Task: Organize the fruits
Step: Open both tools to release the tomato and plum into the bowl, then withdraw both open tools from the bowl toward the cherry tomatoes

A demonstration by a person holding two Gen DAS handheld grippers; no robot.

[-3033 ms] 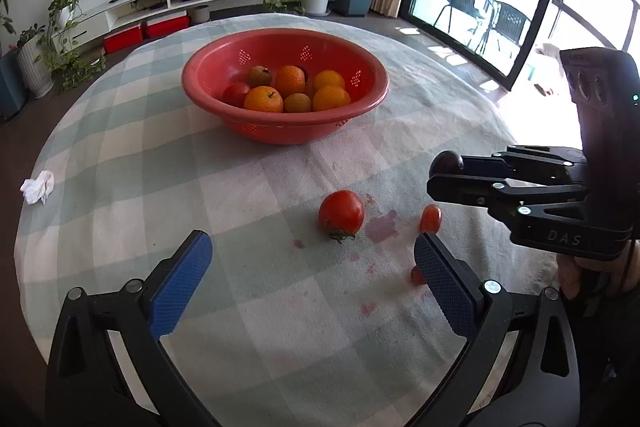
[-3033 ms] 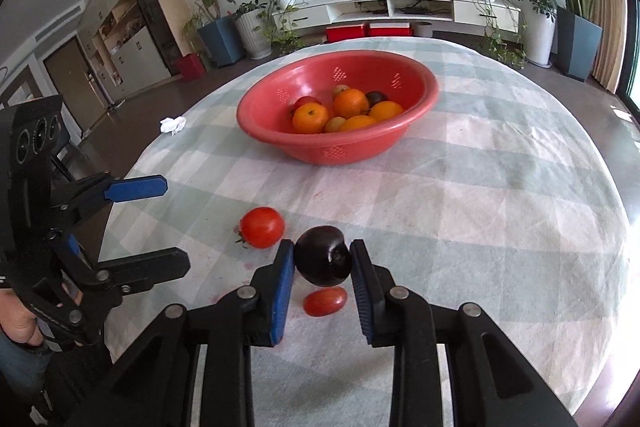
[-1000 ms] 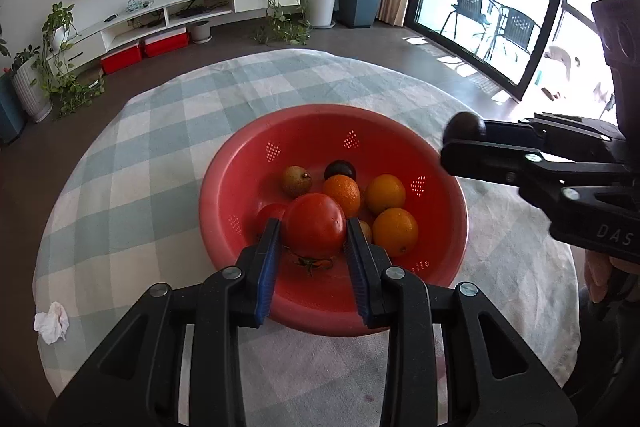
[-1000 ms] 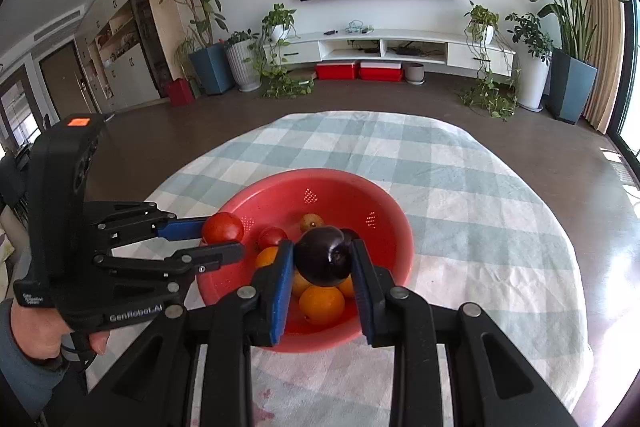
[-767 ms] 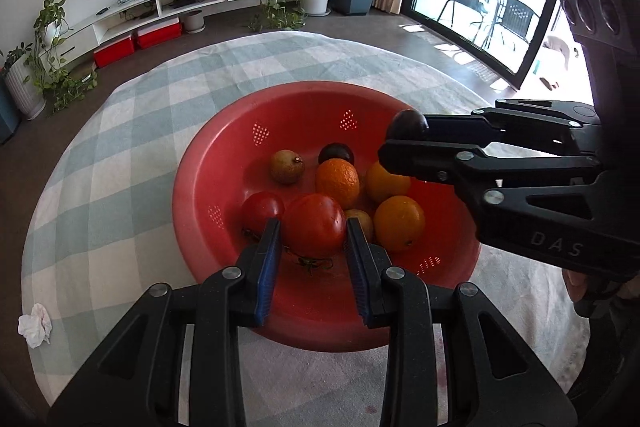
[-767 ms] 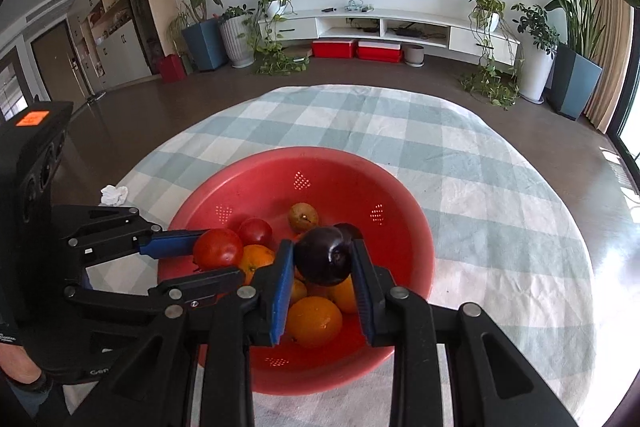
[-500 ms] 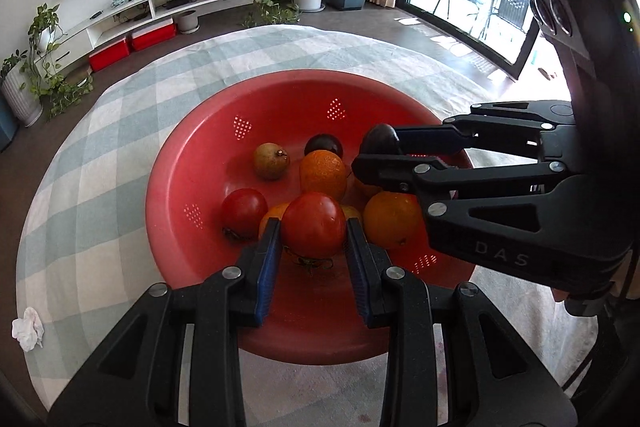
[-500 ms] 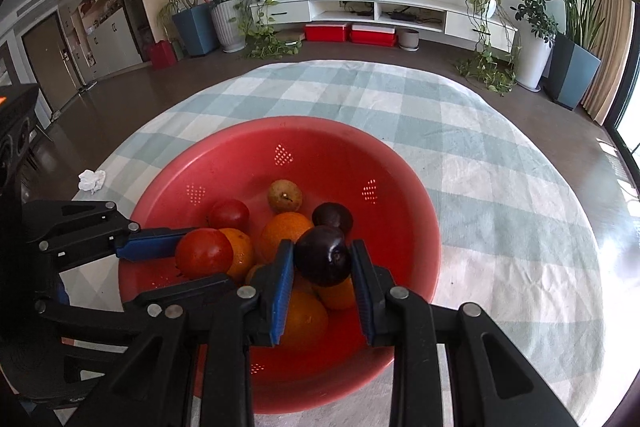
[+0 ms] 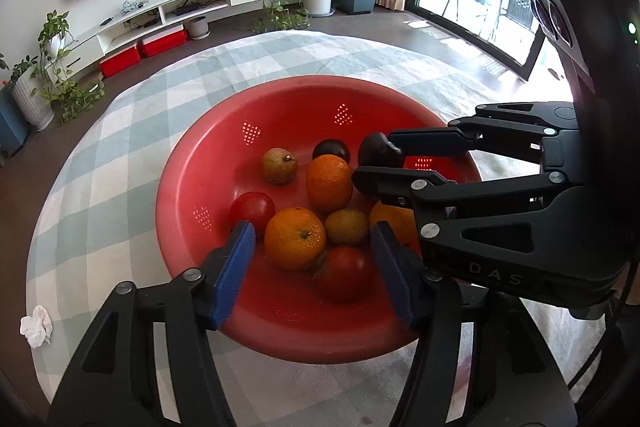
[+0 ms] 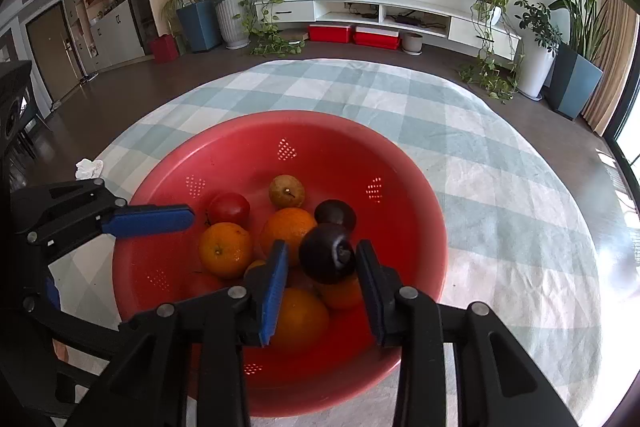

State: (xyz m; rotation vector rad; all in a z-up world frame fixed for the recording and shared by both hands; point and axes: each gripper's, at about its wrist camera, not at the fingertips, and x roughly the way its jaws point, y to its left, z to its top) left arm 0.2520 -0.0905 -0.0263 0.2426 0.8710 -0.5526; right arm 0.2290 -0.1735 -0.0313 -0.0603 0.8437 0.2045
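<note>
The red bowl holds several oranges, a small tomato, a brownish fruit and a dark plum. My left gripper hangs over the bowl's near side, its jaws opening. The big red tomato lies in the bowl between its blue pads, touched by neither. My right gripper is over the bowl's right part, its jaws opening too. A second dark plum sits between its pads, with a gap on the left side.
A round table with a green-and-white checked cloth carries the bowl. A crumpled white tissue lies near the table's left edge. The two grippers are close together over the bowl. Floor and potted plants lie beyond.
Both grippers sank over the bowl and then held still. The left jaws spread and the tomato dropped among the fruit. The right jaws parted from the plum.
</note>
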